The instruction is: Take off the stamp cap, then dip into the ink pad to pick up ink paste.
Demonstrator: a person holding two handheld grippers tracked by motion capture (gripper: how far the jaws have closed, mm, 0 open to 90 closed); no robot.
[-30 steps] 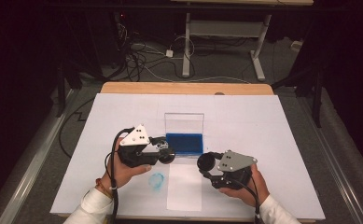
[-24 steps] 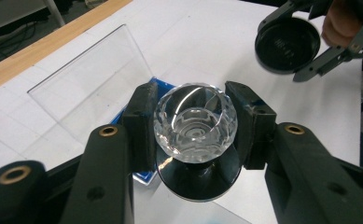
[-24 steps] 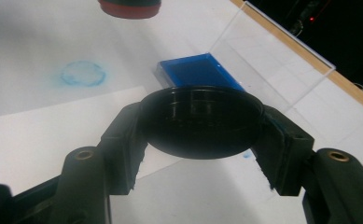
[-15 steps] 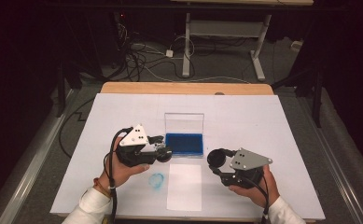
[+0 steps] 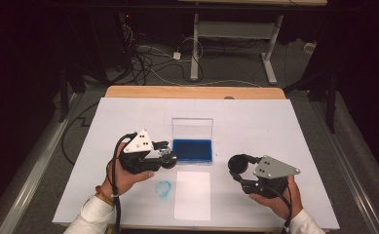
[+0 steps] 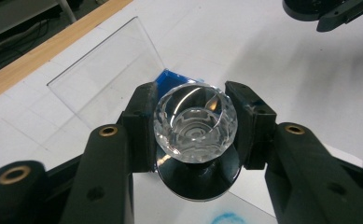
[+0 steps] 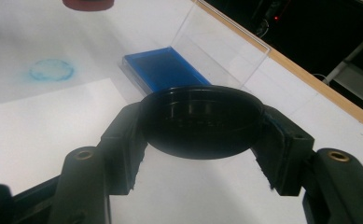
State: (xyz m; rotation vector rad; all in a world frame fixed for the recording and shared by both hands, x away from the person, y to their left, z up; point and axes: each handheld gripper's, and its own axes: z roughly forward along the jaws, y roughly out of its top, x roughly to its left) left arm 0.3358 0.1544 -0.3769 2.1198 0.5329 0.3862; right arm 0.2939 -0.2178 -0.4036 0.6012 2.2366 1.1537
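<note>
My left gripper [image 5: 166,158] is shut on a stamp [image 6: 195,125] with a faceted clear knob and a round black base, its jaws clamping the knob. It hovers just left of the blue ink pad [image 5: 193,150], whose clear lid [image 5: 192,129] stands upright behind it. My right gripper [image 5: 238,165] is shut on a round black cap [image 7: 202,121], held off to the right of the pad and above the white table cover. A faint blue ring mark [image 5: 163,188] lies on the cover below the left gripper.
A white sheet of paper [image 5: 192,194] lies in front of the ink pad near the table's front edge. The wooden table edge [image 5: 192,91] runs along the back. Cables and a desk frame are on the floor beyond.
My right gripper has carried the black cap to the right, away from the ink pad and the left gripper. The left gripper has barely moved.
</note>
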